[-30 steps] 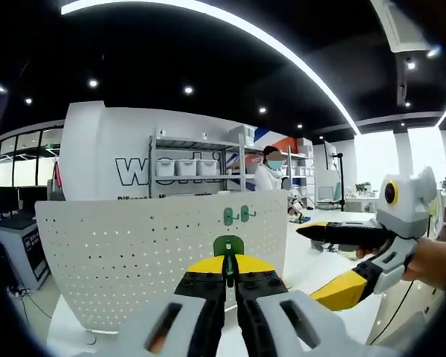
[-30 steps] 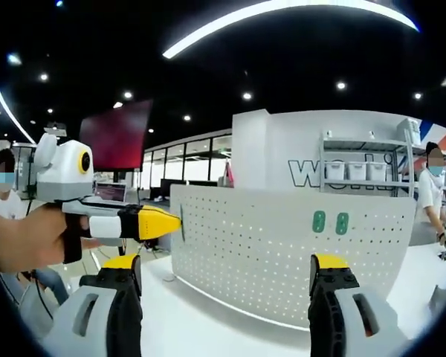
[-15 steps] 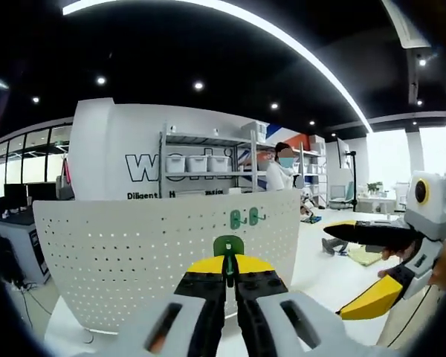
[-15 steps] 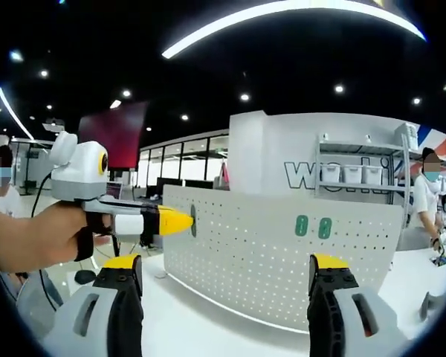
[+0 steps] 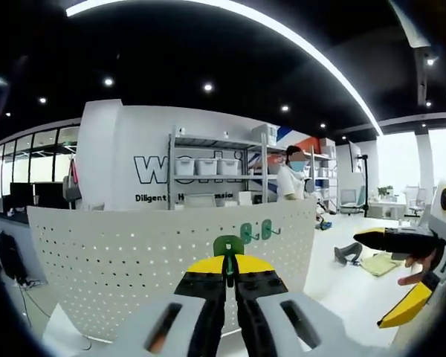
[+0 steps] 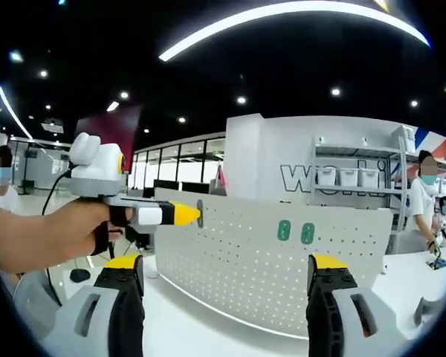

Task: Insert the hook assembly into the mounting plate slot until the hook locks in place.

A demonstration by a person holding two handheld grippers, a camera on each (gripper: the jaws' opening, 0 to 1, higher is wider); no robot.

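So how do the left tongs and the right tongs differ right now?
The left tongs are shut on a green hook; the right tongs are open and empty. The left sits close to the white pegboard; the right is held back. Both have yellow-and-black tips.

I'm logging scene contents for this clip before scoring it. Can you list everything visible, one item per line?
pegboard panel: one, white, perforated, upright in front of both claws.
mounted hooks: two, green, side by side near the panel's upper edge.
held hook: one, green, pinched at the left claw's tips.
shelving rack: one, grey, with white bins, behind the panel.
bystander: one, white top, by the rack.
wall lettering: dark on white, partly hidden.
left claw: yellow and black tips, shut on the held hook.
right claw: yellow-tipped, jaws wide apart, holding nothing.
hand: gripping the left claw's handle.
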